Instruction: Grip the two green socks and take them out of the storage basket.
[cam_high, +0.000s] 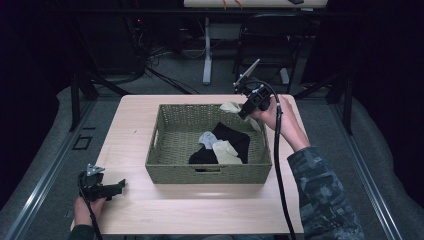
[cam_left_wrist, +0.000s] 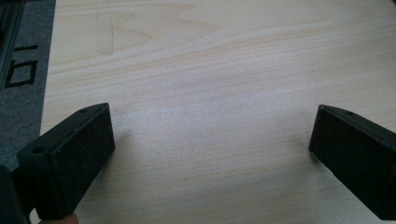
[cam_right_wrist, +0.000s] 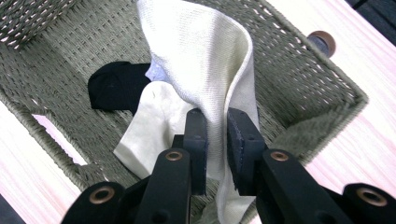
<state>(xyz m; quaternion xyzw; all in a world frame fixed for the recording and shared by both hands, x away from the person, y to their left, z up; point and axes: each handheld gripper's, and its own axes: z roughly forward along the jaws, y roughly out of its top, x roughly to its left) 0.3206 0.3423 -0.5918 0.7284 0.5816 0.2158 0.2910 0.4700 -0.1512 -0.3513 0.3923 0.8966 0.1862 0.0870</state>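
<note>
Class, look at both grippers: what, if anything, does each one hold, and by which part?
The right gripper pinches a cream sock at a fold in its fabric, above the basket. The left gripper is open and holds nothing.

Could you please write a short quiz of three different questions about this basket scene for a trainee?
1. True or false: the right gripper is shut on a cream sock.
2. Where does the left gripper sit? A) inside the basket B) over bare table C) on the chair
3. Fill in: the woven basket also holds a ____ sock of dark colour.

Key: 1 true; 2 B; 3 black.
</note>
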